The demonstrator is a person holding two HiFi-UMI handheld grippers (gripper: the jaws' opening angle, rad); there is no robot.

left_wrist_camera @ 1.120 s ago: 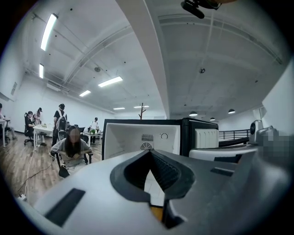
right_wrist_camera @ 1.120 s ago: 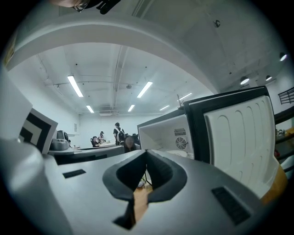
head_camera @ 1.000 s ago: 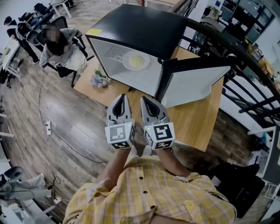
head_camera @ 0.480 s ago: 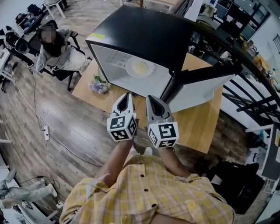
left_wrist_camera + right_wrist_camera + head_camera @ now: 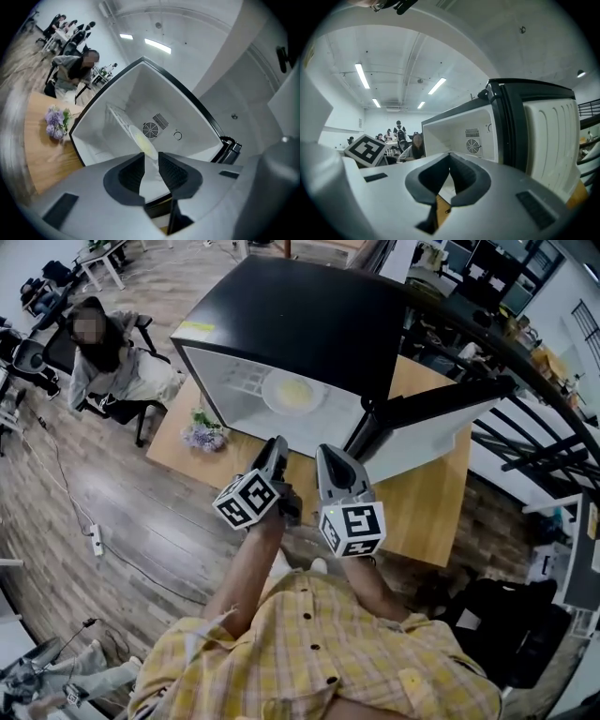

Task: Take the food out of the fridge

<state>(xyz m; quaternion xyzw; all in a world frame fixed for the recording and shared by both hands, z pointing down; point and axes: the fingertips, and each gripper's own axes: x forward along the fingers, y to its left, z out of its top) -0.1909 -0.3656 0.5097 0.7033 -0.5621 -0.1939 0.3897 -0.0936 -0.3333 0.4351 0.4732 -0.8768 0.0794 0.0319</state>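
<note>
A light wooden table (image 5: 427,512) on plank flooring (image 5: 112,512) carries a black mini fridge with white interior (image 5: 309,310), its door (image 5: 441,427) swung open toward 3 o'clock. The white plate of yellow food (image 5: 293,392) sits on the wire shelf (image 5: 246,381) inside, with nothing in front of it. A bunch of purple flowers (image 5: 204,434) lies at the fridge's 8 o'clock, and a black railing (image 5: 525,390) crowds 2 o'clock. The left gripper (image 5: 278,444) is opening on nothing. The right gripper (image 5: 330,454) is clenched and empty. Both are just short of the fridge mouth.

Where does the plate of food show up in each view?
Head view: plate upper centre, on the shelf inside the open fridge.
Left gripper view: near centre, seen nearly edge-on.
Right gripper view: not in it.
Shared landmark: the fridge's white interior.
</note>
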